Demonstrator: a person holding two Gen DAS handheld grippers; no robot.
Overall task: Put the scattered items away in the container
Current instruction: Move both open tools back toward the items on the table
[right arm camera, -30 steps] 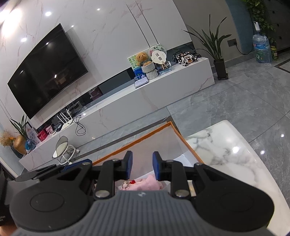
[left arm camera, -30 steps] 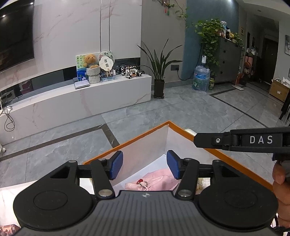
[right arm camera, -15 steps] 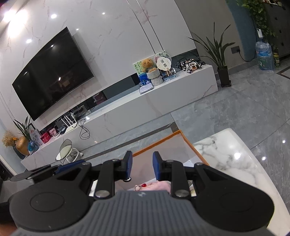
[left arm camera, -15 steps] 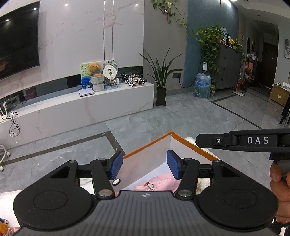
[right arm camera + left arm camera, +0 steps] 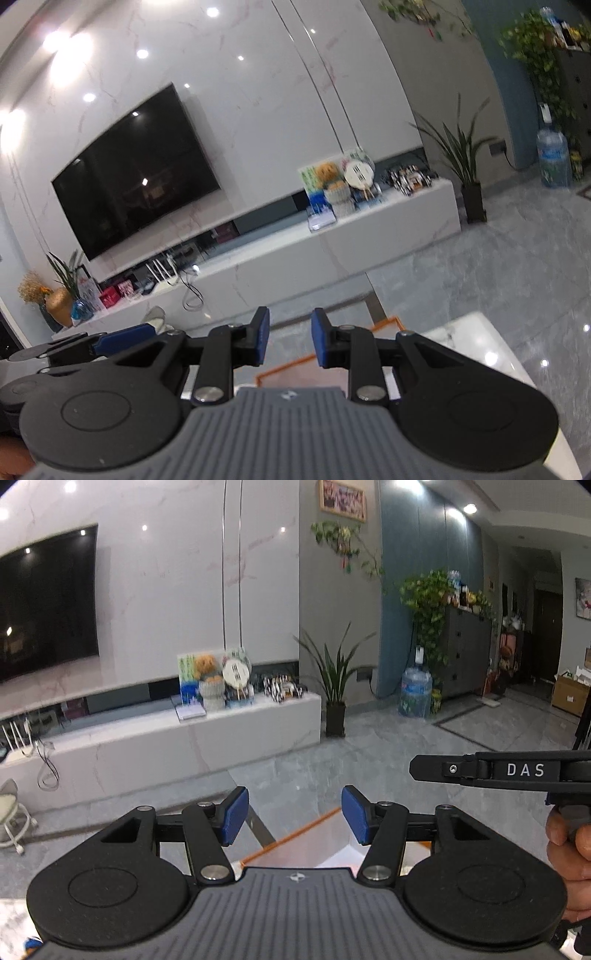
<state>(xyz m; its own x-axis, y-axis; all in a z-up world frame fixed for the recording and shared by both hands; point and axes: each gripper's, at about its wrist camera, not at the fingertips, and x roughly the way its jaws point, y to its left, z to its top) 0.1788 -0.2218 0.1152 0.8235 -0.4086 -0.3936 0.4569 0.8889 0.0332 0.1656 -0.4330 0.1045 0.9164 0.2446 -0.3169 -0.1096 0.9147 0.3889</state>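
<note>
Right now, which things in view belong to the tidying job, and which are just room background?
Job:
- orange-rimmed white container, only a corner showing
- left gripper, jaws apart, nothing between them
- right gripper, jaws slightly apart, nothing between them

Background:
- black wall television
- brown teddy bear
- blue water jug
- black-potted long-leaved plant

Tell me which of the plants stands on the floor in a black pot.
The long-leaved plant beside the white TV bench. The rest, like the cabinet vine, sit on furniture or hang on the wall.
</note>
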